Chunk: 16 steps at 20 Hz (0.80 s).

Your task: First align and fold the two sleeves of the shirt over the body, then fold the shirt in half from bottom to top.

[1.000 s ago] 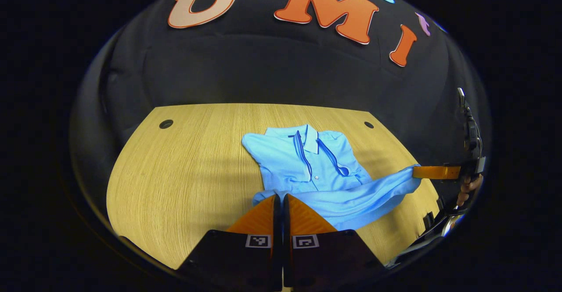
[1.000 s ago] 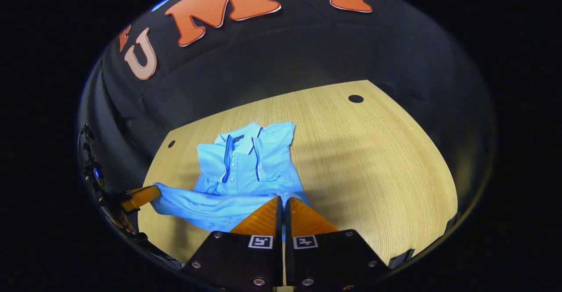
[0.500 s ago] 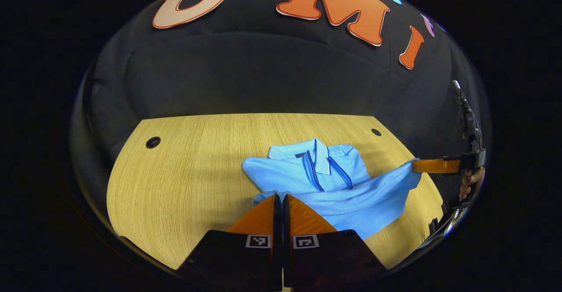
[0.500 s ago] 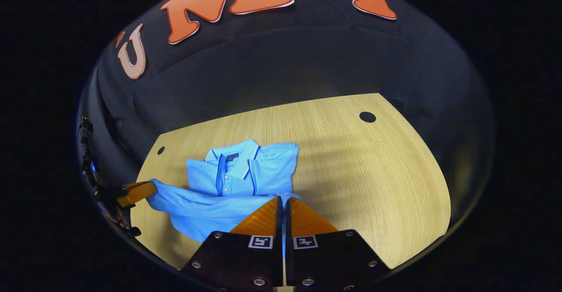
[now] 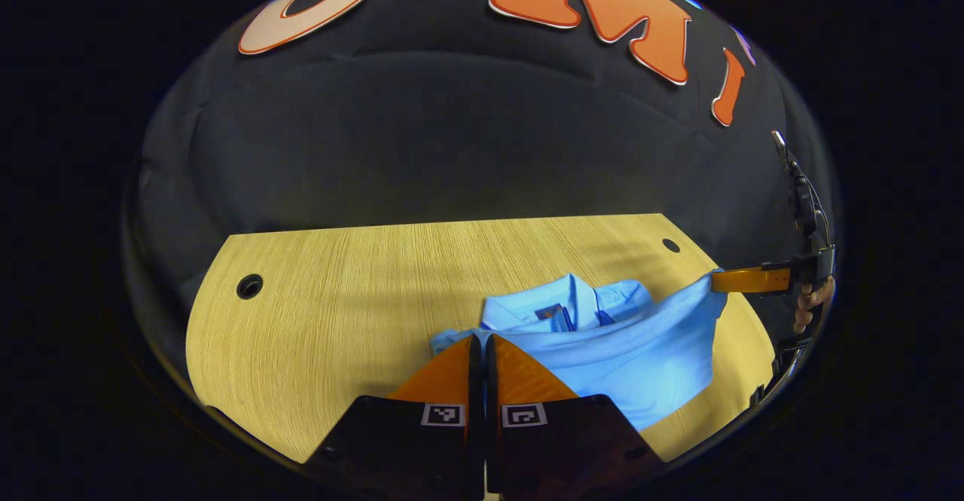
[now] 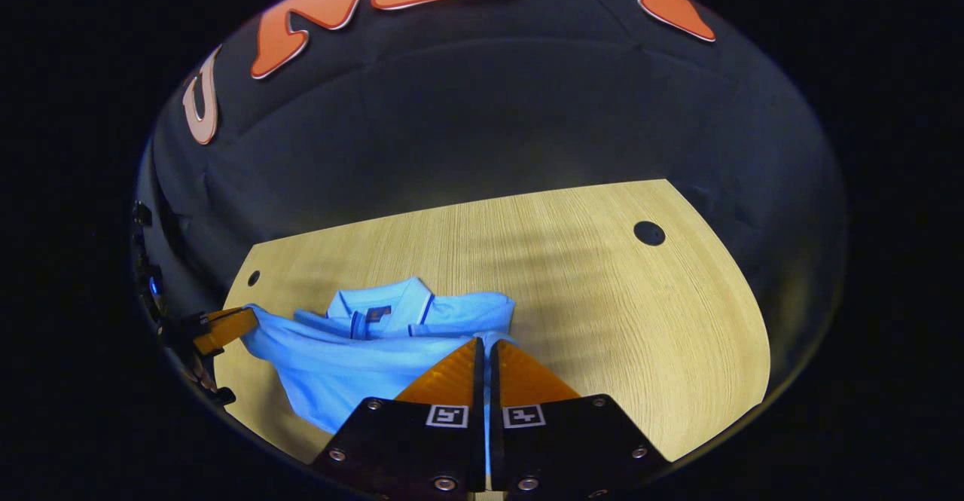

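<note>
I have the left claw pinching one corner of the hem of the light blue polo shirt, fingers pressed together on the cloth. The right claw pinches the other corner the same way. The hem hangs lifted between them, just short of the collar; the sleeves look already folded in. To finish well, I judge both corners should travel level and together past the collar, then drop so the hem meets the shoulders squarely, with no slack or skew. The shirt's body lies on a pale wood-grain tabletop with 2 round holes beyond the collar and a black cloth wall behind.
</note>
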{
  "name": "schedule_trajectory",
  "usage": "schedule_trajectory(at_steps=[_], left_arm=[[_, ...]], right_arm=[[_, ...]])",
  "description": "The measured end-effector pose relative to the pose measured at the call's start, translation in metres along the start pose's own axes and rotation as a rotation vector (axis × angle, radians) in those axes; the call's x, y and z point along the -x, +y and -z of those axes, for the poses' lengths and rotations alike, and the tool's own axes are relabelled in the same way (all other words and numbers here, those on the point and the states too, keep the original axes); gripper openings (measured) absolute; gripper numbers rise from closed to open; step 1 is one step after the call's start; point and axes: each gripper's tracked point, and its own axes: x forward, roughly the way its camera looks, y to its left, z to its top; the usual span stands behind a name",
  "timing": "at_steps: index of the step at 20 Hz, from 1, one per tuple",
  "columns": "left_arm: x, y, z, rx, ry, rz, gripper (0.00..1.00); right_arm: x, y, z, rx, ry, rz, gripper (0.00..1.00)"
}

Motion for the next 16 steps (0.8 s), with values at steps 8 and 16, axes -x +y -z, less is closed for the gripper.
schedule_trajectory(at_steps=[8, 16], left_arm=[[-0.043, 0.023, -0.034, -0.038, -0.063, -0.037, 0.16], [-0.011, 0.021, -0.053, -0.060, -0.133, -0.094, 0.98]], right_arm=[[-0.050, 0.016, -0.023, -0.087, 0.005, -0.059, 0.13], [-0.030, -0.003, -0.021, 0.059, -0.051, -0.005, 0.86]])
